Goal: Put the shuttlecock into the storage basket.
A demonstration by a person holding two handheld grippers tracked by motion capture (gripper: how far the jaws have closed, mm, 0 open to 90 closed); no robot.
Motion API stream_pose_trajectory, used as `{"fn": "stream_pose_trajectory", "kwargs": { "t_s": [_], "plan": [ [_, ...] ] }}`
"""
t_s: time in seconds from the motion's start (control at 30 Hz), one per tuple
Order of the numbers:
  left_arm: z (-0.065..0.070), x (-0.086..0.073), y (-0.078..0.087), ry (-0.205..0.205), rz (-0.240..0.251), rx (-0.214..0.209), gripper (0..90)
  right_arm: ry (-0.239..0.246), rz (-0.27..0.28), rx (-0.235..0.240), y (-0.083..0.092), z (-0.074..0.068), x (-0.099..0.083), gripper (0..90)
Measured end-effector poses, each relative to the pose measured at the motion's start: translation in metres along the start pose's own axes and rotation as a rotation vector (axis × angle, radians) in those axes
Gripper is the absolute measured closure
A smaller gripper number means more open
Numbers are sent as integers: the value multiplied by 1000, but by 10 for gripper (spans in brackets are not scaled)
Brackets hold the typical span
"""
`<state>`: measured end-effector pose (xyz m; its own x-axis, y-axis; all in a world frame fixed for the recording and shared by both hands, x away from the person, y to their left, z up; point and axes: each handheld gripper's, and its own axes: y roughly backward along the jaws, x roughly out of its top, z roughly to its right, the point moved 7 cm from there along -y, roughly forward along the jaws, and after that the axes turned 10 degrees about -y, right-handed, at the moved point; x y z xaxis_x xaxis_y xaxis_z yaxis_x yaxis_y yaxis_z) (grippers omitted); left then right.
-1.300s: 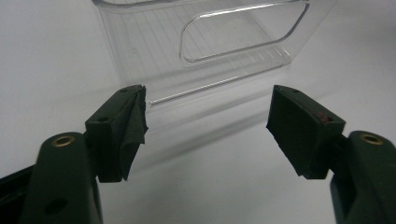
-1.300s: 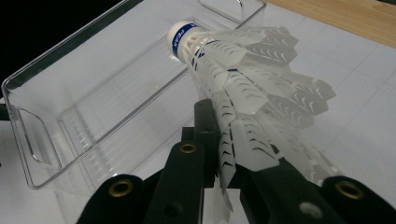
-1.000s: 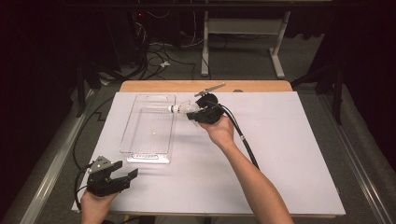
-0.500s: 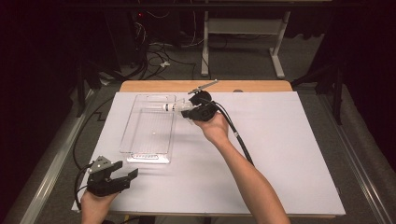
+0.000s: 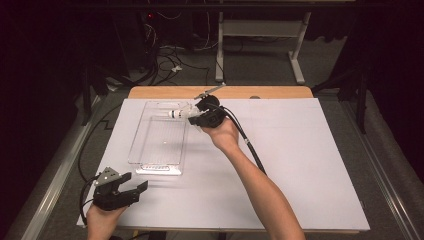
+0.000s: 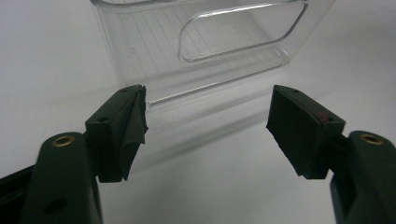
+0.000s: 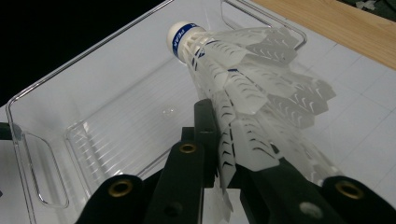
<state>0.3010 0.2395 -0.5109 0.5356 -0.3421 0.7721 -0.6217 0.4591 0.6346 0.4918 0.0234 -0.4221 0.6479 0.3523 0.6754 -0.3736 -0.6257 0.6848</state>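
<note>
Jaws first: our right gripper (image 7: pixel 224 154) is clamped on the skirt of a white plastic shuttlecock (image 7: pixel 243 88), pads pinching the feathered edge near its wide end. Our left gripper (image 6: pixel 205 126) stands wide open with nothing between the pads, parked low at the near left corner of the white mat (image 5: pixel 310 165).

Near to far in the high view: left gripper (image 5: pixel 122 190) just short of the near end of the clear plastic bin (image 5: pixel 150 165), pointing at that handle wall but not touching it. Then the bin's open floor. Then the right gripper (image 5: pixel 192 118) at the bin's far right rim, shuttlecock (image 5: pixel 177 113) sticking out over the far end of the bin.

The relation that matters: the shuttlecock's long axis runs straight out from the right jaws, cork tip (image 7: pixel 180 35) leading, skirt trailing in the grip. In the right gripper view the tip sits above the bin's interior, near the far handle (image 7: pixel 261 23), clear of the wall. It hangs in the air, not resting on the floor of the bin.

Our read: a drop into the bin is the step in hand. The cork is already inside the rim line; the skirt end by the jaws is closer to the rim. We'd want the whole axis inboard before release, else the skirt may catch the wall. Right hand is the only one placed for it; left is well apart.
</note>
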Motion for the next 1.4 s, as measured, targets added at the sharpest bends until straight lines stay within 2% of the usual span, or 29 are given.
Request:
{"fn": "stream_pose_trajectory", "kwargs": {
  "t_s": [0.27, 0.9, 1.4],
  "plan": [
    [0, 0, 0, 0, 0, -4, 293, 26, -12, -2, -9, -6, 6, 888],
    [1, 0, -1, 1, -2, -2, 293, 46, -26, 14, -26, -22, 18, 887],
    [1, 0, -1, 2, -4, -8, 293, 65, -70, 13, -46, -29, 20, 886]
  ]
}}
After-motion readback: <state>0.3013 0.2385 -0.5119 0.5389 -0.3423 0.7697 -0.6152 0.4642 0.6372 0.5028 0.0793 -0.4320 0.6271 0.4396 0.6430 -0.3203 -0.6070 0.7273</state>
